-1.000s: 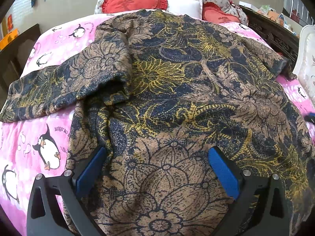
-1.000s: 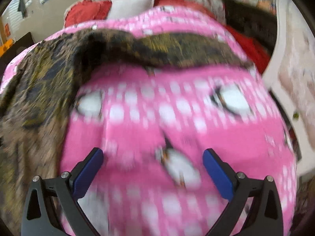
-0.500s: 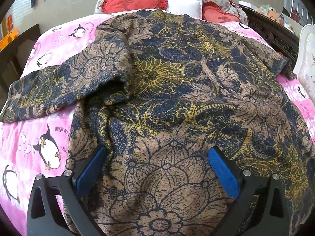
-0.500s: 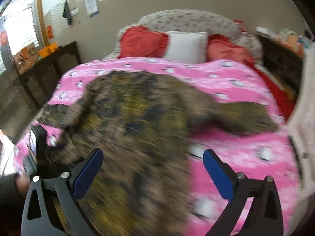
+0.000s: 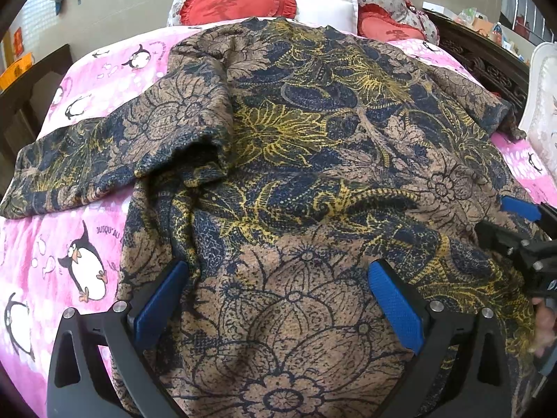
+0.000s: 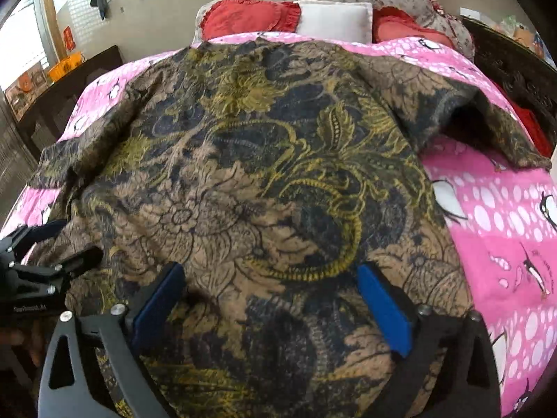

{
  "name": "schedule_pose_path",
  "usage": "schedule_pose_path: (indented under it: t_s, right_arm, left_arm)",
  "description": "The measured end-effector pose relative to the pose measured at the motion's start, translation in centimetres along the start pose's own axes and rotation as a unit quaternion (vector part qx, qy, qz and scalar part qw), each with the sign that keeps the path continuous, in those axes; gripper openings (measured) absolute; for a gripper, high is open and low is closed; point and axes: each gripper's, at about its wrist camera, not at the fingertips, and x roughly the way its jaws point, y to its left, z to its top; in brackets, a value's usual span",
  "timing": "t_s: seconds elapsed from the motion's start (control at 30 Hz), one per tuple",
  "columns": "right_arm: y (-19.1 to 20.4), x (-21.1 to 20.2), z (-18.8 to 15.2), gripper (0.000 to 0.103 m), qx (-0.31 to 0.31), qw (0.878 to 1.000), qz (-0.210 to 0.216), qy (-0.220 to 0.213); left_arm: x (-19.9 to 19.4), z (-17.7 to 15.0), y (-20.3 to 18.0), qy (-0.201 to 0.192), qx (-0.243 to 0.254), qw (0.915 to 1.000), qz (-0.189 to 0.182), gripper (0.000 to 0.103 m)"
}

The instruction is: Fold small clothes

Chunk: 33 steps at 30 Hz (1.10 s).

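Your left gripper [image 5: 278, 299] & right gripper [image 6: 271, 299] both sit w/ jaws spread wide, nothing clamped, low over the near hem of the floral shirt [image 5: 296, 160]. Shirt lies spread on the pink penguin quilt [image 5: 69, 250] (sleeves out to each side), collar toward the pillows [image 5: 327, 10].

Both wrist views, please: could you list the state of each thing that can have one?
Brown, navy and yellow floral garment: spread on the bed, sleeves out, unfolded, wrinkled.
Pink penguin-print bedspread: laid flat, partly covered.
Left gripper: open, over the hem.
Right gripper: open, over the hem.
Red heart-shaped cushions: propped at the headboard.
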Motion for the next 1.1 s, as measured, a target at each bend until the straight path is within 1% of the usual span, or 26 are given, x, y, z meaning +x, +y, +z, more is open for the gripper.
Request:
schedule_pose_path:
  t_s: [0.07, 0.13, 0.3, 0.37, 0.43, 0.53, 0.6, 0.7, 0.8, 0.87, 0.97, 1.1]
  right_arm:
    - [0.8, 0.4, 0.0, 0.103, -0.014, 1.0, -0.022, 0.005]
    - [1.0, 0.5, 0.1, 0.103, -0.018, 0.999, -0.033, 0.006]
    - [0.8, 0.6, 0.1, 0.103, -0.012, 0.999, -0.029, 0.004]
    - [0.9, 0.5, 0.2, 0.103, -0.011, 0.999, -0.031, 0.008]
    - [1.0, -0.1, 0.0, 0.103, -0.01, 0.999, -0.037, 0.024]
    - [1.5, -1.1, -1.3, 0.103, -0.023, 0.997, -0.056, 0.051]
    - [2.0, -2.1, -2.2, 0.103, -0.033, 0.995, -0.067, 0.064]
    - [1.7, -3.3, -3.2, 0.103, -0.013, 0.994, -0.07, 0.084]
    - [1.1, -4.8, -3.6, 0.103, 0.018, 0.995, -0.061, 0.08]
    - [1.1, -5.7, -3.7, 0.103, 0.026, 0.995, -0.062, 0.068]
    - [1.4, -6.7, -3.2, 0.103, 0.021, 0.997, -0.065, 0.042]
    - [1.9, -5.9, -1.6, 0.103, 0.011, 0.997, -0.071, 0.037]
  left_arm:
    - [0.0, 0.0, 0.0, 0.0, -0.001, 1.0, 0.0, 0.089]
    - [0.0, 0.1, -0.1, 0.0, -0.001, 1.0, 0.001, 0.089]
    - [-0.1, 0.2, 0.2, 0.0, -0.004, 1.0, -0.002, 0.089]
    - [-0.4, 0.2, 0.2, 0.012, -0.014, 0.9998, -0.001, 0.087]
    - [-1.0, 0.3, 0.4, 0.031, -0.034, 0.9989, 0.005, 0.084]
    - [-1.9, -0.1, 0.7, 0.058, -0.068, 0.996, 0.004, 0.083]
    - [-2.6, -0.4, 0.8, 0.063, -0.077, 0.9951, 0.005, 0.081]
    - [-3.5, -0.7, 0.9, 0.067, -0.085, 0.9942, 0.005, 0.079]
    - [-4.3, -0.6, 0.8, 0.058, -0.088, 0.9944, 0.009, 0.079]
    - [-4.5, -0.5, 0.7, 0.052, -0.086, 0.9949, 0.012, 0.079]
    - [-4.0, -0.3, 0.9, 0.051, -0.085, 0.995, 0.017, 0.079]
    - [-2.2, 1.0, 1.0, 0.041, -0.077, 0.9956, 0.034, 0.078]
